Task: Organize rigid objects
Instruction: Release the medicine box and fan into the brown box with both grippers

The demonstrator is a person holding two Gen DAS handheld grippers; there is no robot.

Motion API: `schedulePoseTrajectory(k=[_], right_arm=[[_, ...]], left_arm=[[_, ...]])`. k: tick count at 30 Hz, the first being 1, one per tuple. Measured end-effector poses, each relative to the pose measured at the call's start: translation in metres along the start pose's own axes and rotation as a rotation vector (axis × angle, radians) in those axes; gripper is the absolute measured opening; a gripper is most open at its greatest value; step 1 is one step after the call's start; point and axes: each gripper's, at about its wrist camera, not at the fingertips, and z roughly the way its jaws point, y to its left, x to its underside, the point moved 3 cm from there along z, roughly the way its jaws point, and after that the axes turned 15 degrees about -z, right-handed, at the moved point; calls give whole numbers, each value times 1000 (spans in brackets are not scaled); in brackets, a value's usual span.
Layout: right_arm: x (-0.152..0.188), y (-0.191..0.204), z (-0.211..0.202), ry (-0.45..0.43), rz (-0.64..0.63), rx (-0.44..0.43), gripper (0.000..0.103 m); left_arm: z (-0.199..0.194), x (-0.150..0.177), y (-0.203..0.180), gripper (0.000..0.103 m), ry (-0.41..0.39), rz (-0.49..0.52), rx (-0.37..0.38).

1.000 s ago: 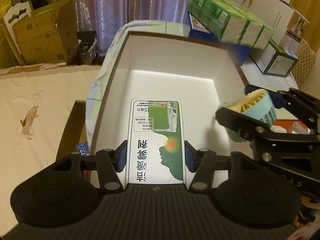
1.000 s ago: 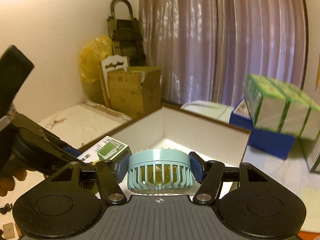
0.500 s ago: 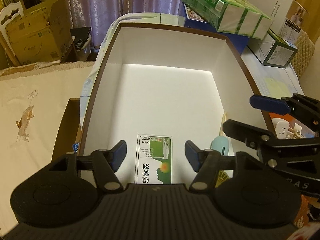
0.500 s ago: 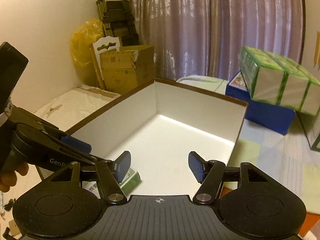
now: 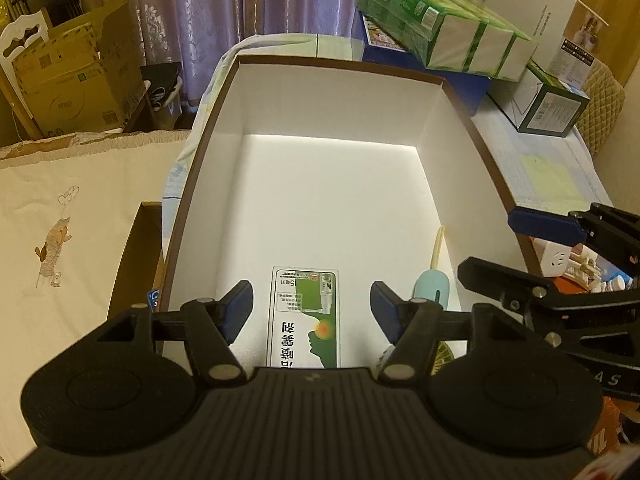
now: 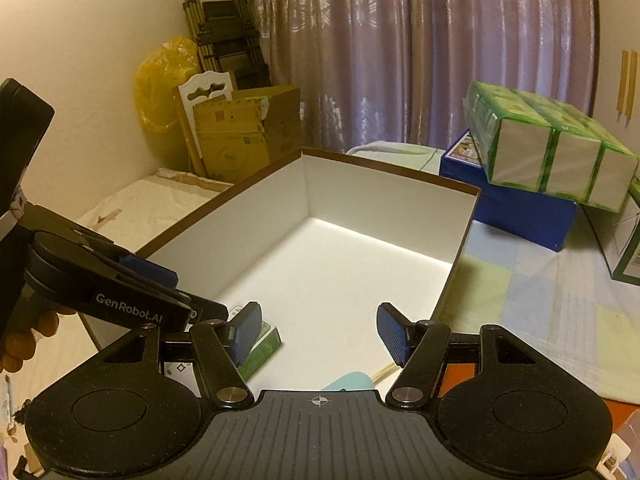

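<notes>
A large white box with a brown rim (image 5: 208, 128) (image 6: 460, 240) sits on the table. Flat on its floor near the front lies a green-and-white medicine carton (image 5: 305, 316) (image 6: 260, 348). Beside it, against the right wall, lies a pale blue hand fan (image 5: 430, 290) (image 6: 352, 382) with a cream cord. My left gripper (image 5: 312, 314) hangs open above the carton, its pads clear of it. My right gripper (image 6: 320, 332) is open over the fan with nothing between its fingers; it also shows at the right of the left wrist view (image 5: 560, 248).
Green tissue packs (image 5: 448, 36) rest on a blue box (image 6: 516, 208) behind the white box. A dark green carton (image 5: 548, 108) and a white plug (image 5: 556, 258) lie to the right. Cardboard boxes (image 6: 240, 136) and a folded ladder (image 6: 224, 40) stand by the curtain. A cream bedspread (image 5: 60, 220) lies left.
Both grippers let go: the carton dropped from the left one and the fan from the right one, and both now lie on the box floor. Both grippers drew back a little.
</notes>
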Motion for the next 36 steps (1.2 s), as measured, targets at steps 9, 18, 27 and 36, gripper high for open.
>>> schedulePoseTrajectory(k=[9,18,27,36], right_arm=[[3,2,-25,-24,23,7,61],[18,-5,-80,-65,93,45,61],[58,-35,-146,-50,231,115,61],[121,-77,-196,88,342,169,61]], left_arm=[[-24,6,-11,61,-40,5,15],[-56,26,-49,61,-79,43,105],[-71,58,-114,61,-62,124,220],[-67,85,-182,61,-29,207,309]])
